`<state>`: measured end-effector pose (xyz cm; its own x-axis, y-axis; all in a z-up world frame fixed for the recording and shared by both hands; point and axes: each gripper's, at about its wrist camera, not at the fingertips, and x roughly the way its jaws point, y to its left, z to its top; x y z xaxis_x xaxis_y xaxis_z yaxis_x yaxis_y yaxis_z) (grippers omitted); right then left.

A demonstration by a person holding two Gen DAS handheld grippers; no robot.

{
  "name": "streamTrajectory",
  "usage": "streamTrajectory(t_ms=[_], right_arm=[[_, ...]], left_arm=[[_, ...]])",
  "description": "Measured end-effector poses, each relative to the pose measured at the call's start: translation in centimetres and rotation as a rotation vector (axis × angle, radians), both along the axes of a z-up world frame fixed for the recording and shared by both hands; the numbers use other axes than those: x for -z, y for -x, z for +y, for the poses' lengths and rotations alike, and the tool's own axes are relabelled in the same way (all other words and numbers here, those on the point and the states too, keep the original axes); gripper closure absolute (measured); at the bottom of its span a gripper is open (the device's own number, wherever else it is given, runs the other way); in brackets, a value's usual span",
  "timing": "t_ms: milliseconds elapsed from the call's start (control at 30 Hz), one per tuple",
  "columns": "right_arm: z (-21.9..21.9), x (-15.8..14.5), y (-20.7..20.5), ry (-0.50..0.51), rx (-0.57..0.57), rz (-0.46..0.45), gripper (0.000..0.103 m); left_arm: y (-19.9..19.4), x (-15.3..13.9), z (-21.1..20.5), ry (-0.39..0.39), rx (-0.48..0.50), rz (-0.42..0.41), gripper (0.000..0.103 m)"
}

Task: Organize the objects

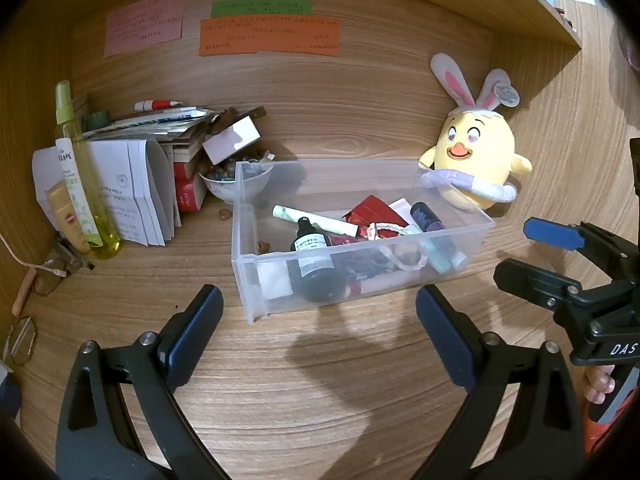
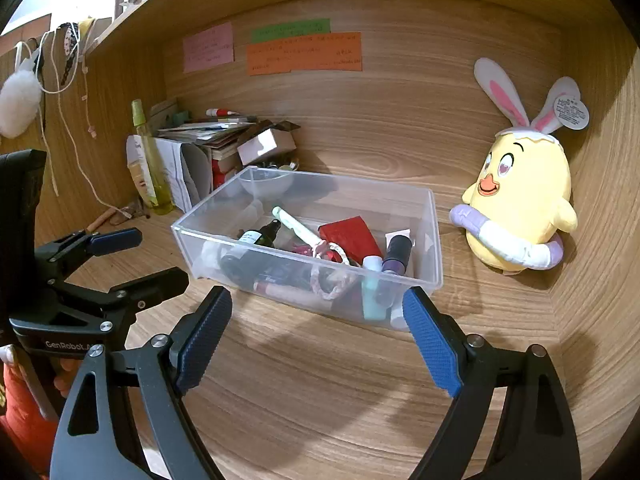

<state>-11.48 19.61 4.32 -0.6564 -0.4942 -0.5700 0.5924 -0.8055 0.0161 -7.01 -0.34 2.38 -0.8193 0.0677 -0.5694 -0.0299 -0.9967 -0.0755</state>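
Observation:
A clear plastic bin (image 1: 452, 242) (image 2: 434, 232) sits mid-desk holding several small items: a dark dropper bottle (image 1: 312, 256) (image 2: 256, 240), a white tube (image 1: 316, 220), a red packet (image 2: 350, 236), a purple bottle (image 2: 396, 258) and a teal tube (image 2: 372, 288). My left gripper (image 1: 320, 312) hovers open just in front of the bin with nothing between its fingers. In front of the bin's near right corner my right gripper (image 2: 318, 312) is open and empty too. A yellow chick plush (image 1: 474, 156) (image 2: 520, 208) with bunny ears leans on the back wall, right of the bin.
At the back left stand a yellow-green spray bottle (image 1: 86, 184) (image 2: 154, 168), a messy pile of papers and booklets (image 1: 160, 136), a white bowl of beads (image 1: 236, 182) and glasses (image 1: 52, 272). Coloured notes (image 1: 268, 36) are stuck on the wooden back panel. Cords (image 2: 60, 60) hang left.

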Motion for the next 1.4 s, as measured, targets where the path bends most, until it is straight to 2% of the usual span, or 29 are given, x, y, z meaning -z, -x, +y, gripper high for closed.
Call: streamTrajectory(t_ms=[1400], right_arm=[[-0.02, 0.10, -0.48, 0.003, 0.002, -0.002, 0.017]], left_arm=[[-0.70, -0.71, 0.32, -0.002, 0.009, 0.012, 0.004]])
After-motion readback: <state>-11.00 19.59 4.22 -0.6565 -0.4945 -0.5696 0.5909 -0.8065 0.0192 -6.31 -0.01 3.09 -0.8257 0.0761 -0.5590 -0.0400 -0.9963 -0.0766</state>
